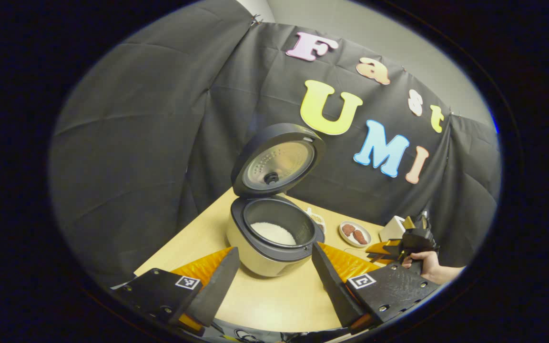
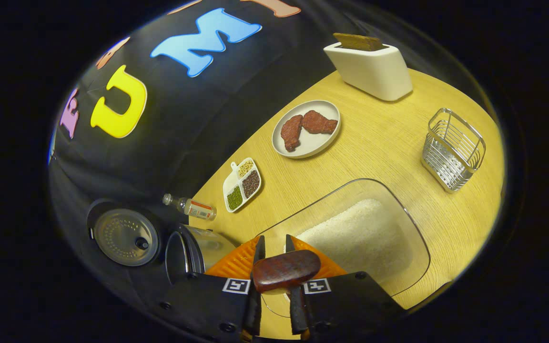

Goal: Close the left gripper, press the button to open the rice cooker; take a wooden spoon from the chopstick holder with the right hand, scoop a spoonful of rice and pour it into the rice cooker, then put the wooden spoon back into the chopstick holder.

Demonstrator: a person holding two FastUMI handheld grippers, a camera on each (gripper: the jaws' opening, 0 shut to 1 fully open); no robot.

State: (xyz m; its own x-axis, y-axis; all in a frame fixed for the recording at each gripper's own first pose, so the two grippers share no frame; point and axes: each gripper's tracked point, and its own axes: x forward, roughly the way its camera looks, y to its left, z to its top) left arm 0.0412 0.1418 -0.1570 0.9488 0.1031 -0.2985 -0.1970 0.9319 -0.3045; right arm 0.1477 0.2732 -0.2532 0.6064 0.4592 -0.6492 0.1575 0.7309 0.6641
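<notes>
The rice cooker (image 1: 269, 238) stands open with its lid (image 1: 277, 162) tilted up, and white rice lies in its pot. My left gripper (image 1: 274, 247) is open, its fingers spread wide in front of the cooker and holding nothing. My right gripper (image 2: 274, 240) is shut on the wooden spoon (image 2: 286, 269), whose dark brown end lies across the fingers. It hovers over the near end of a clear glass tray (image 2: 412, 238) of rice. The wire chopstick holder (image 2: 453, 147) stands beyond the tray to the right. Off to the left is the open rice cooker (image 2: 186, 252). A hand holds the right gripper (image 1: 412, 243).
On the wooden table (image 2: 389, 138) sit a white toaster (image 2: 370, 66), a plate (image 2: 324, 140) with two pieces of meat, a divided dish of beans (image 2: 242, 183) and a small bottle (image 2: 191, 207) lying on its side. Black cloth walls the table at the back.
</notes>
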